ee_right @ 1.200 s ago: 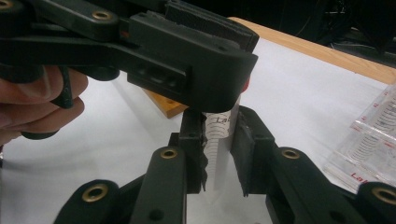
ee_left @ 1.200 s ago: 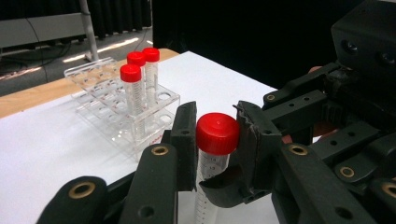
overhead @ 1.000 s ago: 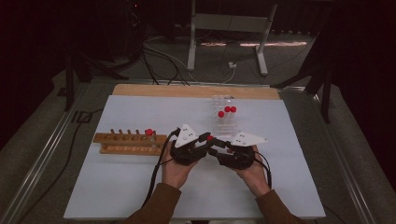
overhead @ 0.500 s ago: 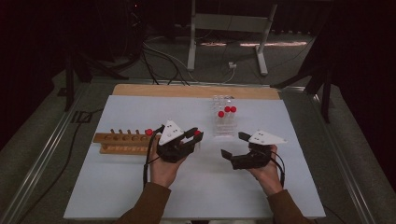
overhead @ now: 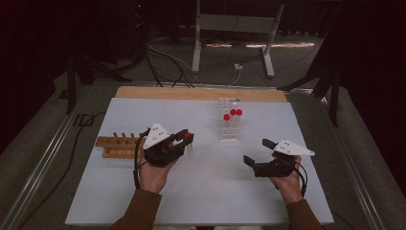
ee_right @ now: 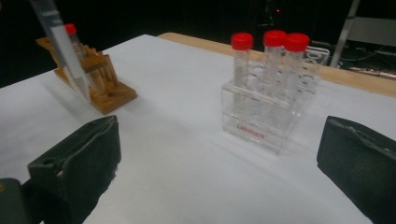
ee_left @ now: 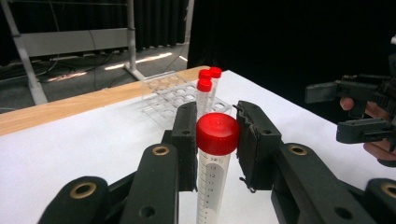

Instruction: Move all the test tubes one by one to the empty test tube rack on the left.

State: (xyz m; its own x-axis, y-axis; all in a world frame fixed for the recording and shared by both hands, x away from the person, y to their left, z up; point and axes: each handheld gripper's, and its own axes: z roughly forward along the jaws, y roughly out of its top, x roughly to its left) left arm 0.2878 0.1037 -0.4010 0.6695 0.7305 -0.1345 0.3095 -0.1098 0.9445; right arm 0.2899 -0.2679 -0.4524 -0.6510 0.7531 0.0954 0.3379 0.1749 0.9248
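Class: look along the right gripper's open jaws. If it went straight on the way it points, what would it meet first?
Most likely the clear rack with three red-capped tubes. It stands ahead of the right gripper, slightly right of centre, with bare table between. Depth is hard to judge, so it might just pass the rack's left side.

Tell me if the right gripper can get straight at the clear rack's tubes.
Probably yes: the right gripper is open and holds nothing, and bare table lies between it and the clear rack.

Five red-capped tubes: three in a clear rack, one in a wooden rack, one held. Two grippers.
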